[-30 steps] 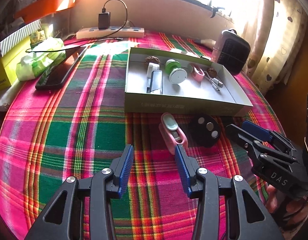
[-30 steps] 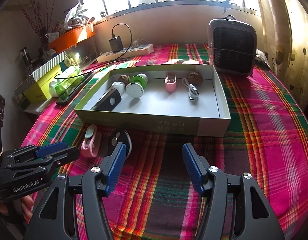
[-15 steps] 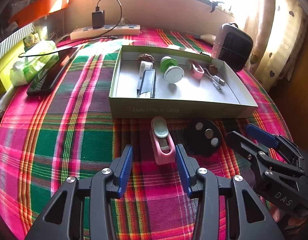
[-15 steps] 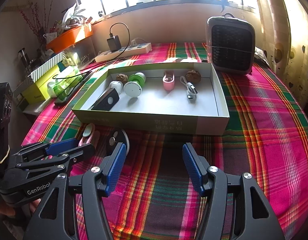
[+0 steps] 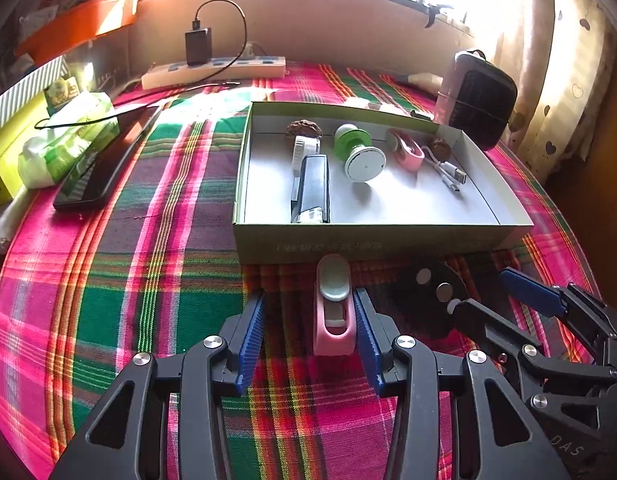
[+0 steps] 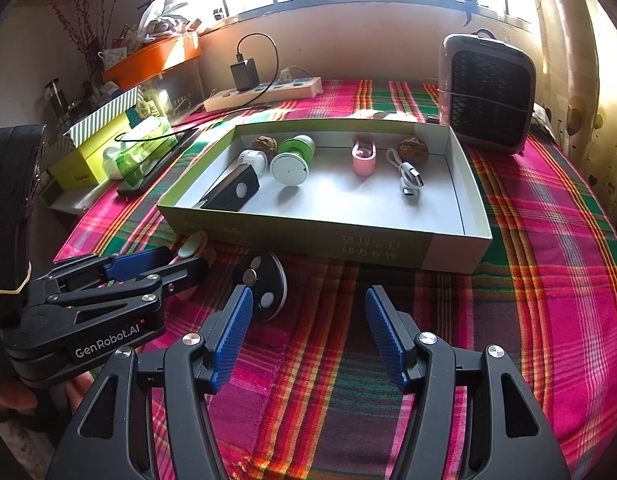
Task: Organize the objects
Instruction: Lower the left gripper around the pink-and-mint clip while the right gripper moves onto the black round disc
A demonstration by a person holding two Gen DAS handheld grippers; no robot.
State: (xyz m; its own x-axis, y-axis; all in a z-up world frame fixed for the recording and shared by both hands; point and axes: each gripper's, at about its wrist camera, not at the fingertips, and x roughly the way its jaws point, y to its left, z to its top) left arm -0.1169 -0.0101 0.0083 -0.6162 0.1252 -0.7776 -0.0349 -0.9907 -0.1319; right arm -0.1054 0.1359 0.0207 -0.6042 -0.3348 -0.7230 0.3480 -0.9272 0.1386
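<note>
A pink clip with a grey top (image 5: 333,312) lies on the plaid cloth just in front of the shallow green-sided box (image 5: 348,240). My left gripper (image 5: 308,330) is open with the pink clip between its fingers, close to the right pad. A black round disc with silver dots (image 5: 432,292) lies right of the clip; in the right wrist view the black disc (image 6: 264,284) is beside my open, empty right gripper (image 6: 308,332). The box (image 6: 388,246) holds a black device (image 5: 314,188), a green-and-white knob (image 5: 358,156), a pink clip, a white cable and two walnuts.
A black phone (image 5: 104,164), a wipes pack (image 5: 64,148) and a yellow-green carton lie at left. A power strip with a charger (image 5: 212,70) runs along the back wall. A small dark heater (image 6: 486,96) stands at back right.
My left gripper has moved forward and right, so the pink clip now sits between its fingers. The right gripper has edged forward, staying open.
</note>
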